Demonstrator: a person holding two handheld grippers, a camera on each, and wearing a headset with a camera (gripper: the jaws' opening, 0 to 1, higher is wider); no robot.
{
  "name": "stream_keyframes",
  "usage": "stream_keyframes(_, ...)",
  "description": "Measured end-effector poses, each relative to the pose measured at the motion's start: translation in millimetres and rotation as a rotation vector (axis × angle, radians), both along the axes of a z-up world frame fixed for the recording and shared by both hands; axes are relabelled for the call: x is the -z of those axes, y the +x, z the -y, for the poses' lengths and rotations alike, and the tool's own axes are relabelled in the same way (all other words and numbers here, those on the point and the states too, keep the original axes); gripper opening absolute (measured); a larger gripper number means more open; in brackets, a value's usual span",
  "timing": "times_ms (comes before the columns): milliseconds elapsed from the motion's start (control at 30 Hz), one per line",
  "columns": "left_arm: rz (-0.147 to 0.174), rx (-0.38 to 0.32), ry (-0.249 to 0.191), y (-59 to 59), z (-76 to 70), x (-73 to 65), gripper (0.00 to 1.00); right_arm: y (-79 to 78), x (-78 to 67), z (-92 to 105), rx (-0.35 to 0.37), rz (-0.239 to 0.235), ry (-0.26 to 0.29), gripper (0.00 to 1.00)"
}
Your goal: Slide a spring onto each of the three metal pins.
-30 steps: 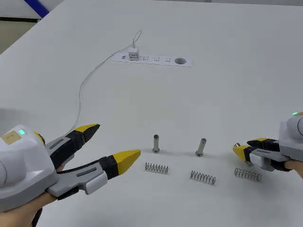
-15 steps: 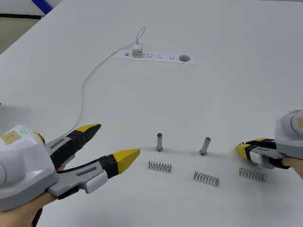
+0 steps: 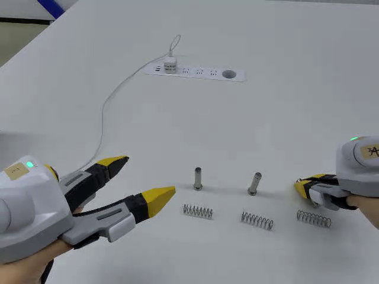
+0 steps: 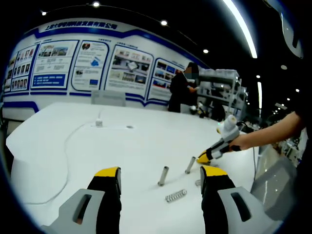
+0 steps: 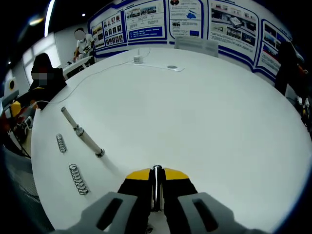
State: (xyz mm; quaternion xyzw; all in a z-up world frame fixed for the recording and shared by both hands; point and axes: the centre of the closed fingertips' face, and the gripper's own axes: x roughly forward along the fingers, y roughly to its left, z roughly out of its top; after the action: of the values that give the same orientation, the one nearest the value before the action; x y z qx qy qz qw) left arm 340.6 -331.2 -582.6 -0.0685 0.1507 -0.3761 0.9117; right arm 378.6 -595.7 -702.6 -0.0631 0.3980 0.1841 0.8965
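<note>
Springs first: three of them lay in a row on the white surface (image 3: 284,118), the left spring (image 3: 197,210), the middle spring (image 3: 257,220) and the right spring (image 3: 313,218), each on its side with its long axis running across the head view, left to right and dipping a touch toward the right. Just behind the first two stood the pins: the left pin (image 3: 197,177) was upright with its long axis vertical, and the middle pin (image 3: 254,183) was upright too, leaning a shade to the right in the head view. Both were bare and apart from the springs in front of them. Over on the right, the right hand-held gripper (image 3: 303,187) was clamped tight on the third pin (image 5: 156,187), low over the surface just behind the right spring. In the right gripper view that pin's shaft was a bright line running straight up the narrow gap between the jaws, its top at the yellow tips. The left hand-held gripper (image 3: 136,177) hovered at the near left with its jaws spread wide and nothing between them, the yellow tips pointing toward the left pin and left spring, near them but not touching. At the far side lay a power strip (image 3: 195,72), its cable (image 3: 106,106) curving back along the surface toward the left.
</note>
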Motion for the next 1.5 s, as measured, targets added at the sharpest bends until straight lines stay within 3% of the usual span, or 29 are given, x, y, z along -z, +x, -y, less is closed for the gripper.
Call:
stream_keyframes(367, 0.012, 0.009, -0.005, 1.6, 2.6, -5.4, 0.67, -1.8, -1.1, 3.6, 0.01, 0.0, -0.029, 0.09)
stream_keyframes(933, 0.021, 0.017, -0.012, -0.2, 6.8, -10.8, 0.67, -6.9, -25.1, 4.9, 0.028, 0.071, 0.004, 0.08)
stream_keyframes(1500, 0.035, 0.02, -0.019, 0.3, 7.6, -16.1, 0.67, -9.6, -32.9, 6.2, 0.027, 0.096, 0.012, 0.08)
